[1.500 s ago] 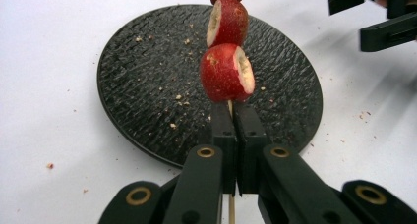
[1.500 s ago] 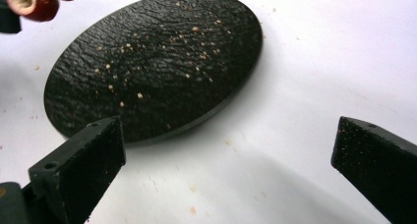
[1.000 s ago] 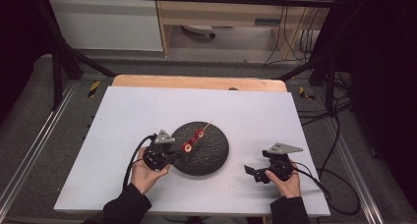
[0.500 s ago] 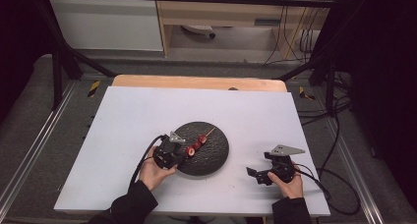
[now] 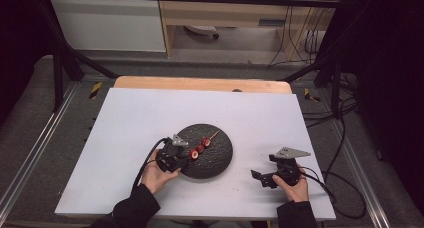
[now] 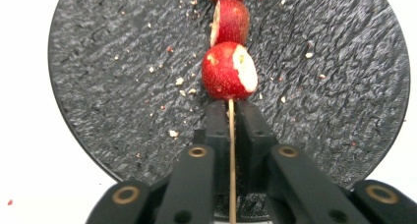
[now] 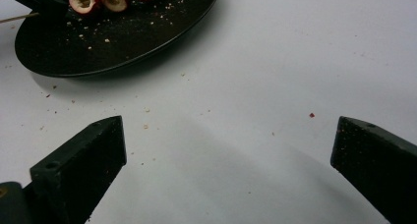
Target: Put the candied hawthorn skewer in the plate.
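Note:
A thin wooden skewer (image 6: 231, 150) threaded with three red fruit pieces (image 5: 200, 148) lies over the round black plate (image 5: 220, 168). The nearest fruit (image 6: 228, 71) sits just past the tips of my left gripper (image 6: 231, 111). Its jaws have just been opening and stand close on either side of the stick, with a slim gap. In the high view my left gripper (image 5: 187, 155) is at the plate's left rim. My right gripper (image 5: 264, 167) rests on the table to the right of the plate. Its jaws (image 7: 228, 150) are spread wide with nothing between them.
Crumbs are scattered over the plate (image 7: 123, 52) and the white tabletop (image 5: 150, 118) around it. A wooden strip (image 5: 200, 83) runs along the table's far edge. Cables (image 5: 330, 188) trail off to the right of the right hand.
The left hand has drawn back slightly toward the person, bringing the skewer nearer the plate's left side. The right hand has stayed where it was.

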Action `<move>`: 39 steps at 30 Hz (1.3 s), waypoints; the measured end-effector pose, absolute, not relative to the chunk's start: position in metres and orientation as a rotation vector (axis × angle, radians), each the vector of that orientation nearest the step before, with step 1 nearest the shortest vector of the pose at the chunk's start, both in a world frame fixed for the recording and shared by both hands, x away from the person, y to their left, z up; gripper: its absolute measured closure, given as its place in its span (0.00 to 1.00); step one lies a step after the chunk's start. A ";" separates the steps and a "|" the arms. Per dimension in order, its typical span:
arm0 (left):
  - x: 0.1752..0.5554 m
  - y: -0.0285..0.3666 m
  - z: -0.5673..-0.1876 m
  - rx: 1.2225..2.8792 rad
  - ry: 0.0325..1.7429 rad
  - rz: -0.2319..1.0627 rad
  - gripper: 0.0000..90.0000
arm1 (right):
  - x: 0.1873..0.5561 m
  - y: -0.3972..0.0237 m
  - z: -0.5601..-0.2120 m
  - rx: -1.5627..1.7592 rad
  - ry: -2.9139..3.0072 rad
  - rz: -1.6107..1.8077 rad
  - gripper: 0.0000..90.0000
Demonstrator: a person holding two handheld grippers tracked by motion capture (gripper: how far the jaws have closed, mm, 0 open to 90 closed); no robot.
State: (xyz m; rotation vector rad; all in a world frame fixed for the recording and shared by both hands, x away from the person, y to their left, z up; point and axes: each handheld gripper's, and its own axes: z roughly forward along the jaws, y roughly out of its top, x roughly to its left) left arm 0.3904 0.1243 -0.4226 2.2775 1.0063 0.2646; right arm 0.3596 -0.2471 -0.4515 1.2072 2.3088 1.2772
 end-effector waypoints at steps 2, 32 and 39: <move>0.389 0.127 -0.421 2.262 1.006 0.276 0.83 | 0.360 -0.247 -0.451 1.209 2.307 1.277 0.01; 0.358 0.256 -0.422 2.046 1.011 0.306 0.08 | 0.359 -0.251 -0.449 1.234 2.288 1.282 0.01; 0.349 0.278 -0.436 2.011 1.035 0.349 0.09 | 0.359 -0.252 -0.449 1.234 2.287 1.285 0.01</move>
